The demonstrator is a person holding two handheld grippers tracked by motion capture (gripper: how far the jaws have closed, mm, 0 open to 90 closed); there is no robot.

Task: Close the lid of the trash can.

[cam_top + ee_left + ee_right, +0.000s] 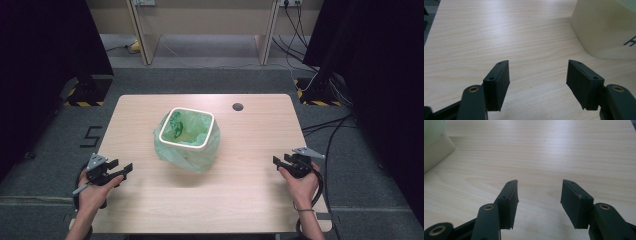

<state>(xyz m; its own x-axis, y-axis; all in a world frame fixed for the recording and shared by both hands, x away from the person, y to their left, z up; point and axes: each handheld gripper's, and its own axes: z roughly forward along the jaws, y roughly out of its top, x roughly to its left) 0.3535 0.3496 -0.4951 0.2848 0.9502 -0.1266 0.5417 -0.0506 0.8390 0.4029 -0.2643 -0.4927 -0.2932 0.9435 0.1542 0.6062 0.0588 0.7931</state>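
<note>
High view takes in a pale wooden table (250,195) that spans most of the scene, with a small dark round hole (238,106) near its far edge at about one o'clock from the centre. Just left of the middle stands a cream bin (186,127), square-mouthed and lined with a green plastic bag (195,155) that drapes down its outer walls. At about eight o'clock from the bin, well apart from it, the left gripper (124,169) rests low over the table in the person's hand; its jaws stand wide apart with bare wood between them. At about four o'clock from the bin, also well apart, the right gripper (279,161) sits the same way, jaws spread wide and holding nothing.
</note>
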